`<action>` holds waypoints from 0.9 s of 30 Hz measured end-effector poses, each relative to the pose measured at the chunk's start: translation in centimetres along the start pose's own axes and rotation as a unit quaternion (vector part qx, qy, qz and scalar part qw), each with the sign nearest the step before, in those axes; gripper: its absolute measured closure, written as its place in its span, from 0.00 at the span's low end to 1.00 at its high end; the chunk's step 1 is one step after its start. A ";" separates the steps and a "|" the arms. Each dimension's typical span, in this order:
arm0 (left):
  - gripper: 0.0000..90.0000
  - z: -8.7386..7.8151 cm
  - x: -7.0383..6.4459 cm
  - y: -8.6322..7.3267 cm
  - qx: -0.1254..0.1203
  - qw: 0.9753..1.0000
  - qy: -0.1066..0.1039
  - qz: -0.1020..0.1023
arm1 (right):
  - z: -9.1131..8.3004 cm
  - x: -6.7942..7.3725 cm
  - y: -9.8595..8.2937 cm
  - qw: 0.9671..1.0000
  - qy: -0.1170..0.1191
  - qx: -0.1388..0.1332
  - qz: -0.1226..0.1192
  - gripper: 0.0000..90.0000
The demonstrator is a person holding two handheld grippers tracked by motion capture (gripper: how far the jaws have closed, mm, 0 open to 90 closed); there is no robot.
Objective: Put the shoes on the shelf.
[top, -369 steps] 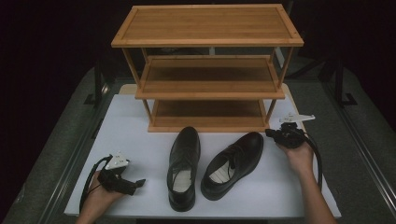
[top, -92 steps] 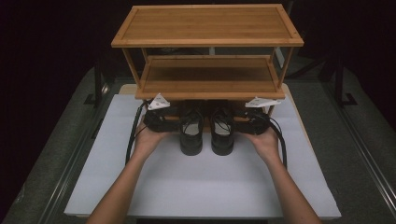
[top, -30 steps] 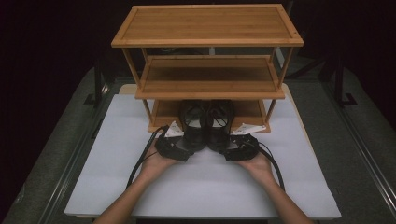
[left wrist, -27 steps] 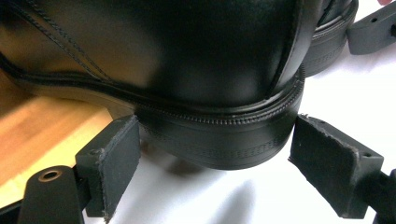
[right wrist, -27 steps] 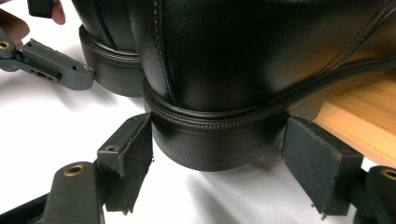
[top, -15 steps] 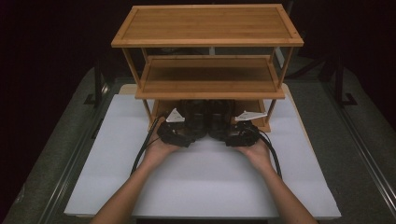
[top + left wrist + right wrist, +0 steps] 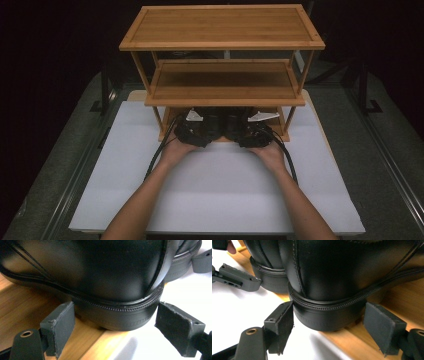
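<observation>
Two black leather shoes stand side by side, heels toward me, on the bottom shelf of a wooden rack (image 7: 222, 25). The left shoe (image 7: 214, 121) (image 7: 100, 272) has my left gripper (image 7: 199, 132) (image 7: 116, 323) at its heel, jaws open, one pad (image 7: 61, 327) on each side of the sole. My right gripper (image 7: 248, 133) (image 7: 329, 326) stands open the same way around the heel of the right shoe (image 7: 235, 121) (image 7: 352, 270). Both heels overhang the shelf's front edge (image 7: 105, 345). The toes are hidden under the middle shelf.
The rack has three wooden shelves; its posts (image 7: 158, 119) flank the shoes closely. It stands at the far end of a white mat (image 7: 215, 195). The middle shelf (image 7: 225, 82) hangs low over both grippers. Cables trail back along each forearm.
Both grippers, drawn back from the shoes a second ago, have moved forward to the rack again. Their jaws now straddle the heels under the middle shelf, and the shoes sit deeper in.
</observation>
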State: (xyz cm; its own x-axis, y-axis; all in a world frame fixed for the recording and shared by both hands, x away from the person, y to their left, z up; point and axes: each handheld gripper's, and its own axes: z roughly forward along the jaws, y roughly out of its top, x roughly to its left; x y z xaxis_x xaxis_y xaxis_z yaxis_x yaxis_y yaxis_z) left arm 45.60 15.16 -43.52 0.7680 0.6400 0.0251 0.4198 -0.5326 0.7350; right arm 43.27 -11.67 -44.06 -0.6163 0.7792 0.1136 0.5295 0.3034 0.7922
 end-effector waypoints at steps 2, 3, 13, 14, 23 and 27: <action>0.17 0.4 0.3 0.0 0.003 1.000 0.001 -0.005 | 0.2 -0.2 0.1 1.000 -0.002 0.000 -0.001 0.28; 0.17 0.5 0.3 0.0 0.006 1.000 0.002 -0.003 | 0.4 -0.3 0.0 1.000 -0.003 0.001 -0.002 0.28; 0.17 0.7 0.6 -0.5 0.009 1.000 -0.007 -0.003 | 0.8 -0.7 -0.6 1.000 0.009 0.012 0.014 0.27; 0.18 0.7 0.6 -0.5 0.010 1.000 -0.008 0.000 | 0.8 -0.7 -0.6 1.000 0.008 0.015 0.013 0.27; 0.14 -1.0 0.6 -1.3 0.004 1.000 -0.016 -0.012 | -1.5 -0.8 -1.2 1.000 0.015 0.007 0.011 0.18; 0.11 -2.2 0.4 -1.6 0.006 1.000 -0.015 -0.004 | -2.9 -0.7 -1.7 1.000 0.016 0.007 0.007 0.15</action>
State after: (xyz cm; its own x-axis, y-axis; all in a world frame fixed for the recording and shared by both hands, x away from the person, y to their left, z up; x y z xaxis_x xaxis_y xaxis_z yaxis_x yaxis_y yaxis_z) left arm 44.20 17.45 -43.20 0.7780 0.6283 -0.0013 0.4320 -0.5335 0.7271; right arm 41.12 -14.27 -43.74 -0.6276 0.7650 0.1444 0.5465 0.3009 0.7816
